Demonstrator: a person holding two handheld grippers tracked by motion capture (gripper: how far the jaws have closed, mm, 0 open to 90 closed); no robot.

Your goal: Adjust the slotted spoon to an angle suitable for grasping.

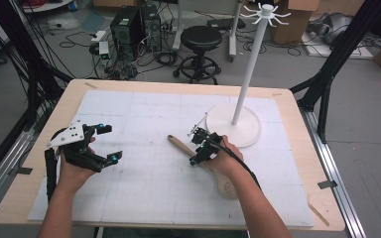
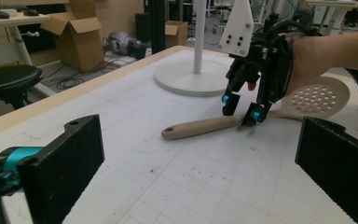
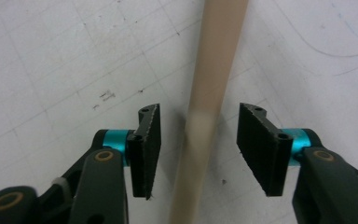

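1. Right gripper view: the handle of the wooden slotted spoon [image 3: 208, 93] runs between the jaws of the right gripper [image 3: 198, 144], a gap on each side; nothing is gripped yet.
2. The spoon lies flat on the white mat [image 1: 144, 188], just beside the base of the white stand [image 1: 233, 124].
3. Keep the handle centred, lower until the pads reach its sides, then close evenly.
4. The left gripper [image 2: 200, 168] stands wide open and empty, well apart from the stand; keep it there.

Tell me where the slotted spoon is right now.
The slotted spoon lies flat on the white mat, right of centre in the high view, before the stand's round base; the right gripper straddles its handle, jaws apart.
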